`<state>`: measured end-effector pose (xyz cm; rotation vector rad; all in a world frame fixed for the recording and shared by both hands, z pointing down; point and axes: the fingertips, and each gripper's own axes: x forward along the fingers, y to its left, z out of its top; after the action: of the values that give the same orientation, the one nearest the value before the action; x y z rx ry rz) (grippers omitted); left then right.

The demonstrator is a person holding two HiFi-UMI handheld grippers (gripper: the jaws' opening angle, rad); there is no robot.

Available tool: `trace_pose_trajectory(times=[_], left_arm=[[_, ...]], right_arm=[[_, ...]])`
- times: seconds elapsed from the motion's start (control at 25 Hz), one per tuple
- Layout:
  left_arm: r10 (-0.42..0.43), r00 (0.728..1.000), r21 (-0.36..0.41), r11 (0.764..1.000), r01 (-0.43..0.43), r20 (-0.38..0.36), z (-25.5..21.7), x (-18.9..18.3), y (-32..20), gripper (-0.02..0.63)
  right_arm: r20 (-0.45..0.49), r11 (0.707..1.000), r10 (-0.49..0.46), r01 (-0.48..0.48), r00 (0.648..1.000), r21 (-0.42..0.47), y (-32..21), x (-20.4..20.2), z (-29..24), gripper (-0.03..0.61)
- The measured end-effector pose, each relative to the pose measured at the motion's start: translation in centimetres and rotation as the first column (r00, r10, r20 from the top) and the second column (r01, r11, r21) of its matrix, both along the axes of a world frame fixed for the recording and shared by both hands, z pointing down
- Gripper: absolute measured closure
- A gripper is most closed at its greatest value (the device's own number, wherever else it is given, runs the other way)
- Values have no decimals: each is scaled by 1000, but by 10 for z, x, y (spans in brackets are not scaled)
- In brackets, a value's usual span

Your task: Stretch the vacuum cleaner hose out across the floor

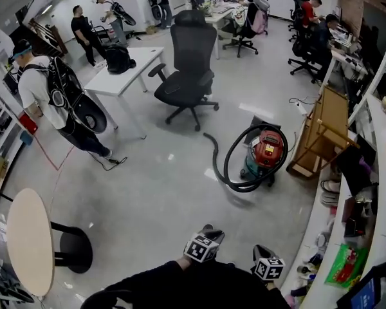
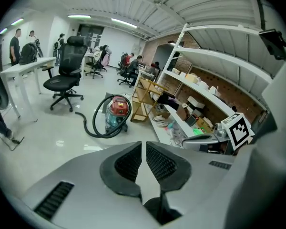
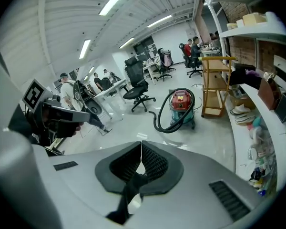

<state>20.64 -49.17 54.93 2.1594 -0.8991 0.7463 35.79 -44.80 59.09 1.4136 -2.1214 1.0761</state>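
Observation:
A red and teal vacuum cleaner [image 1: 267,152] stands on the glossy floor at the right of the head view. Its black hose [image 1: 234,172] curls in a loop around the body, and the free end [image 1: 210,138] lies toward the office chair. Both grippers are at the bottom edge, well short of the vacuum: the left gripper [image 1: 208,232] and the right gripper [image 1: 260,251]. In the left gripper view the jaws [image 2: 142,147] meet with nothing between them, and the vacuum [image 2: 117,109] lies ahead. The right gripper's jaws [image 3: 141,149] are likewise closed and empty, with the vacuum [image 3: 181,103] beyond.
A black office chair [image 1: 190,63] and a white table [image 1: 125,69] stand behind the vacuum. A wooden rack [image 1: 321,134] and a cluttered curved counter [image 1: 347,237] line the right. A person with a backpack [image 1: 51,102] stands left, near a round table [image 1: 29,240].

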Motion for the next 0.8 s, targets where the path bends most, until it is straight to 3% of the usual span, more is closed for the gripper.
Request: trace_pose_trajectory(times=[0.2,0.48,0.8], left_arm=[[70,997,26,997,-69,-37,-8,-3,-81,569],[152,984,-8,988,-153,-90,9,-16,-158,569],[125,990,-73,989,-129,-60,43,-47,-217,569]], right_arm=[[-54,998,66,-65,996,10,-58,-5,-13,563],[-92,990,132,-135,987,-27,-118,-17,-18,563],[-110,990,124,-131,986,-54,-169,-20,-5,563]])
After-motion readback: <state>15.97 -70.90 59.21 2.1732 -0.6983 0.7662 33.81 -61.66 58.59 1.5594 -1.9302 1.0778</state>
